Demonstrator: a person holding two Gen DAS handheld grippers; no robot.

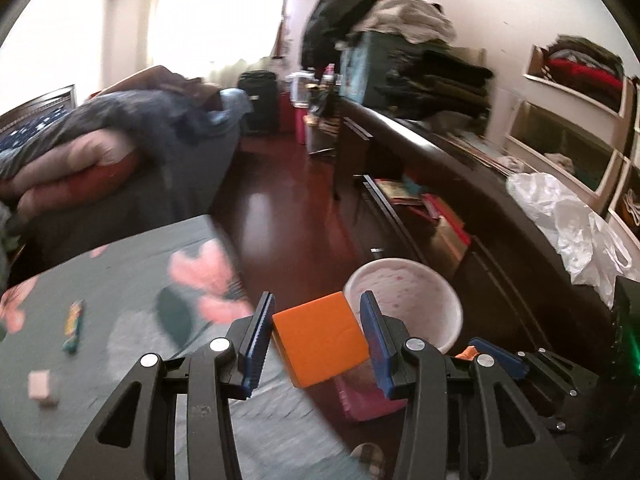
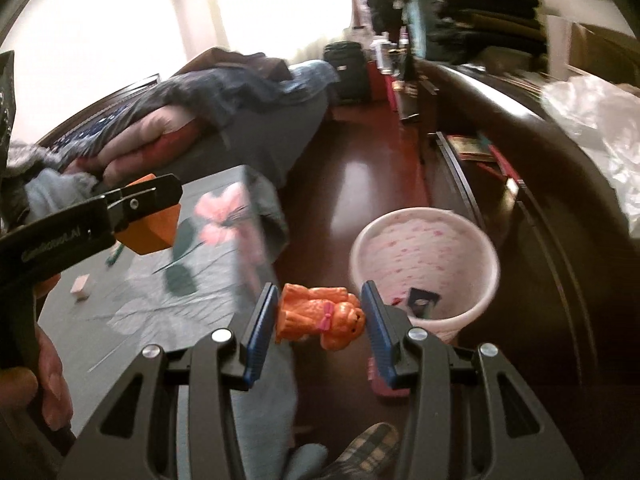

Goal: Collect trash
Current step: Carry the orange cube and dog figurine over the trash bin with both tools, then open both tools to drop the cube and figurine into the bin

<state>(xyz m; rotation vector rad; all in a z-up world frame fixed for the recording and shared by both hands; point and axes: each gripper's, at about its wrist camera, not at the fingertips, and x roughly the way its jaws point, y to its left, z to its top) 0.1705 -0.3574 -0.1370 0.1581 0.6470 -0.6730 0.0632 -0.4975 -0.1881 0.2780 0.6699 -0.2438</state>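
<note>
Orange block (image 1: 320, 338) in left tongs (image 1: 316, 334), toy dog (image 2: 320, 316) in right tongs (image 2: 320, 320), beside bin (image 2: 424, 268).

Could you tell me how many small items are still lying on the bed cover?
2: a green wrapper toward the far left of the floral bed cover, and a pale pink block nearer the camera. More may be hidden behind the grippers.
</note>
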